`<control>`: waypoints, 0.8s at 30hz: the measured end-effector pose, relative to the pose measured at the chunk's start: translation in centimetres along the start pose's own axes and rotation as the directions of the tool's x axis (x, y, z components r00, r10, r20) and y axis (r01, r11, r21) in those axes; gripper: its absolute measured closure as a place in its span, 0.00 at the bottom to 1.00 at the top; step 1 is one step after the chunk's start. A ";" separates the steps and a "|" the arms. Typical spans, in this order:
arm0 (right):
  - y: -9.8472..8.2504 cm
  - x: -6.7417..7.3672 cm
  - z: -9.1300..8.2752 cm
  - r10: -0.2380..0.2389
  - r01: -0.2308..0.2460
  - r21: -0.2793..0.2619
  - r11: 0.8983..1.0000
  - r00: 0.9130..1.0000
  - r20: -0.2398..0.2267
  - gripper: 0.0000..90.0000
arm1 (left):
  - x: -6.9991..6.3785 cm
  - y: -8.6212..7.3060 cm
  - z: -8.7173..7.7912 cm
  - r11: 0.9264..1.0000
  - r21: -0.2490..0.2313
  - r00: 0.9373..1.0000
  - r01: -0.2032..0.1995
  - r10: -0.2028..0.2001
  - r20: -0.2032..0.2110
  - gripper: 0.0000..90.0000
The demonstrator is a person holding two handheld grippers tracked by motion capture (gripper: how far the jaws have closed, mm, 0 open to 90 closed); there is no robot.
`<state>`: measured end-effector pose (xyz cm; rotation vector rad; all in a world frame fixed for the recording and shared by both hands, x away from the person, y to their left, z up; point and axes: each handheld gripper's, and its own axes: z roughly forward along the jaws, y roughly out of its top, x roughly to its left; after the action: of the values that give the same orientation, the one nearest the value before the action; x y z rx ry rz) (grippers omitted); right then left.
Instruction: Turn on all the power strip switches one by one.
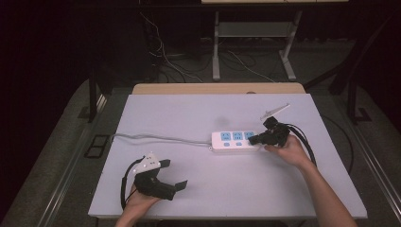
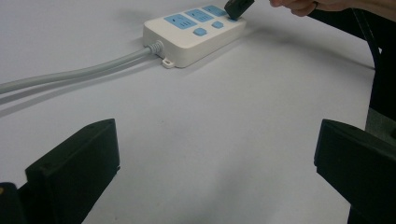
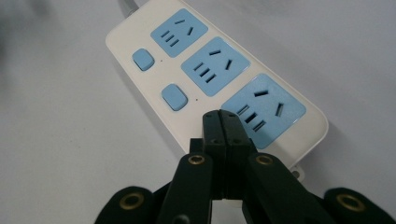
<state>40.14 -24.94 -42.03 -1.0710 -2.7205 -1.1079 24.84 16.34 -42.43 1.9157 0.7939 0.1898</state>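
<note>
Right now, on the bench [image 1: 189, 113]:
Power strip: white power strip [image 1: 235, 141] with three blue sockets and blue buttons, lying flat a little right of the bench's middle, its grey cable [image 1: 156, 138] trailing off to the left edge.
Right gripper: right gripper [image 1: 256, 139] is at the strip's right end, held by the person's right hand [image 1: 289, 150], which rests on the bench just beside that end.
Right jaws: pressed together, nothing between them. In the right gripper view the joined tips [image 3: 219, 122] sit over the strip's near edge, beside the last socket [image 3: 263, 109] and in line with the two blue buttons; whether they touch the casing I cannot tell.
Left gripper: left gripper [image 1: 173, 175] is down at the near-left part of the bench, in the left hand [image 1: 140, 201], well apart from the strip.
Left jaws: spread wide, holding nothing. The left gripper view looks between them across bare bench to the strip [image 2: 195, 33] far ahead, with the other gripper's black tip [image 2: 238, 8] on its far end.
Under the jaws: plain pale bench surface only.
</note>
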 end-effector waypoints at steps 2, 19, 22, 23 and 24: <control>0.0 0.1 0.1 -0.008 0.008 0.003 1.000 1.000 0.007 1.00 | 0.0 0.0 0.0 1.000 0.001 1.000 -0.003 0.003 0.000 0.00; 0.7 0.8 0.3 -0.044 0.044 0.020 0.999 0.999 0.017 1.00 | 0.1 0.0 -0.1 1.000 -0.001 1.000 -0.001 0.001 0.000 0.00; 1.1 1.0 0.2 -0.055 0.055 0.023 0.998 0.998 0.012 1.00 | 0.2 0.0 -0.1 1.000 -0.003 1.000 0.002 -0.002 -0.001 0.00; 1.1 1.0 0.2 -0.055 0.055 0.023 0.998 0.998 0.012 1.00 | 0.2 0.0 -0.1 1.000 -0.003 1.000 0.002 -0.002 -0.001 0.00; 1.3 1.1 0.1 -0.057 0.056 0.023 0.998 0.998 0.011 1.00 | 0.2 0.0 -0.1 1.000 -0.004 1.000 0.002 -0.002 -0.001 0.00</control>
<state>40.09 -23.51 -41.04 -1.0068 -2.7821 -1.0779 24.91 16.52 -42.40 1.9117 0.7956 0.1912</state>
